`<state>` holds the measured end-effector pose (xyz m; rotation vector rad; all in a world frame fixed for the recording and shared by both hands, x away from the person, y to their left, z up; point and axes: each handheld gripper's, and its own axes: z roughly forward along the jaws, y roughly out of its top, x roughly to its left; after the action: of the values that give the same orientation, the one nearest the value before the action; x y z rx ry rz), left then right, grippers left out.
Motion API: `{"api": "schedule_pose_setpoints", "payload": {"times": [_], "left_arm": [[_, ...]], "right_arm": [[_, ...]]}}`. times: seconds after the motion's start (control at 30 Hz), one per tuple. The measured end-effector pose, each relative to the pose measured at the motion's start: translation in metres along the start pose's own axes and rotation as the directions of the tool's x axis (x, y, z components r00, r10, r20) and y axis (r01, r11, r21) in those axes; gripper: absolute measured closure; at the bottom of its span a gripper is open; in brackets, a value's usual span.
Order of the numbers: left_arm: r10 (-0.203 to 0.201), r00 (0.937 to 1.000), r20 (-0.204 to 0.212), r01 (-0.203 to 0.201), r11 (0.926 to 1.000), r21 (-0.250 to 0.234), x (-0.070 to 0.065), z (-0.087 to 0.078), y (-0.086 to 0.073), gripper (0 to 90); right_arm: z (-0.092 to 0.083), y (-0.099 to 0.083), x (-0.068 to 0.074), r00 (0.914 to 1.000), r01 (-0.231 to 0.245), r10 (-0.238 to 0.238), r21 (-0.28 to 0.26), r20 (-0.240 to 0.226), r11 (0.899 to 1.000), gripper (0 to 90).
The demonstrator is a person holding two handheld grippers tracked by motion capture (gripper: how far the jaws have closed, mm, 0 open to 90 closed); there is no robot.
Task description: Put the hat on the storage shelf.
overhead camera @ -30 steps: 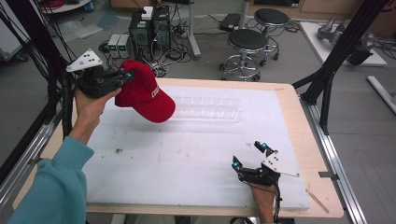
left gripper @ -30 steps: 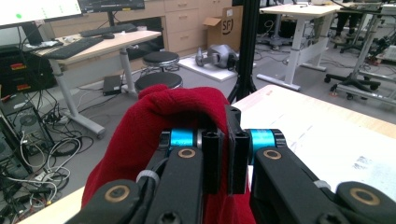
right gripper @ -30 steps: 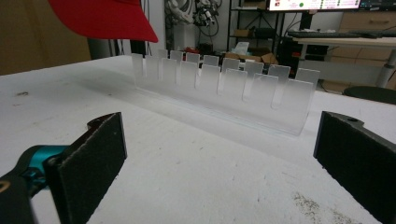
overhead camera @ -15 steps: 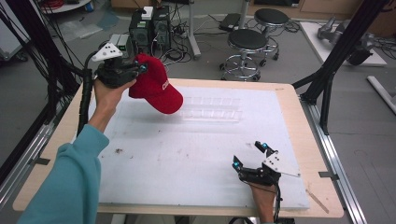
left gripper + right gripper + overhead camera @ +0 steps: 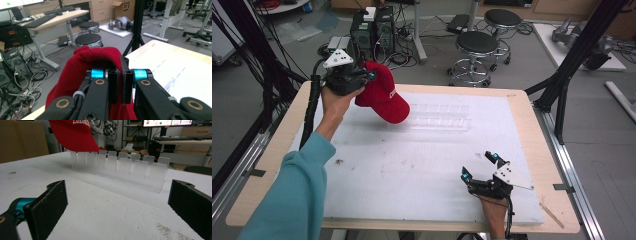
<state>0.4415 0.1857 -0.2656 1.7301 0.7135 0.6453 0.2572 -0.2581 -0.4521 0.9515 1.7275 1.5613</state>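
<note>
A red cap (image 5: pixel 383 95) with white lettering hangs in the air over the table's far left corner, brim pointing down and right. My left gripper (image 5: pixel 368 76) is shut on the cap's back edge; in the left gripper view the black jaws meet on the red cloth (image 5: pixel 95 56). A clear plastic rack (image 5: pixel 439 116) with upright slots lies on the white mat (image 5: pixel 412 165), just right of the cap. My right gripper (image 5: pixel 479 166) rests near the table's front right, open and empty. In the right gripper view the rack (image 5: pixel 120 166) stands ahead, with the cap's brim (image 5: pixel 75 135) above its left end.
Two black stools (image 5: pixel 478 50) and computer gear (image 5: pixel 372 27) stand on the floor beyond the table's far edge. Black frame posts (image 5: pixel 567 65) rise at the right. The wooden table rim (image 5: pixel 532 120) frames the mat.
The left gripper has carried the cap up and to the right, toward the far edge and nearer the rack. The right gripper has stayed put.
</note>
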Motion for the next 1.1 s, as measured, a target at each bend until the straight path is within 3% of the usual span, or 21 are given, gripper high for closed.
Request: {"api": "schedule_pose_setpoints", "payload": {"times": [0.33,0.4,0.57,0.73,0.93,1.1], "left_arm": [[-0.004,1.0,0.007,0.005,0.9997,-0.022,-0.01,0.007,0.003,87.2],[0.009,1.0,-0.004,-0.009,0.9997,-0.024,-0.011,0.007,0.004,87.2],[-0.016,0.9992,-0.036,0.014,0.9984,-0.055,-0.003,0.0,0.006,87.2],[-0.009,0.9979,-0.064,0.005,0.998,-0.063,0.0,-0.002,0.01,87.2],[0.003,0.9959,-0.091,-0.006,0.9992,-0.039,0.002,0.001,0.008,87.2],[0.023,0.996,-0.086,-0.025,0.9996,-0.016,-0.002,0.005,0.005,87.2]], "right_arm": [[0.0,0.0,0.0,1.0,0.003,-0.003,-0.001,0.0,1.0,1.4],[0.0,0.0,0.0,1.0,0.002,-0.002,-0.002,-0.001,1.0,1.4],[0.0,0.0,0.0,1.0,0.0,0.0,-0.003,-0.002,1.0,1.4],[0.0,0.0,0.0,1.0,-0.002,0.002,-0.003,-0.004,1.0,1.4],[0.0,0.0,0.0,1.0,-0.002,0.002,-0.002,-0.004,1.0,1.4],[0.0,0.0,0.0,1.0,-0.003,0.003,-0.003,-0.006,1.0,1.4]]}}
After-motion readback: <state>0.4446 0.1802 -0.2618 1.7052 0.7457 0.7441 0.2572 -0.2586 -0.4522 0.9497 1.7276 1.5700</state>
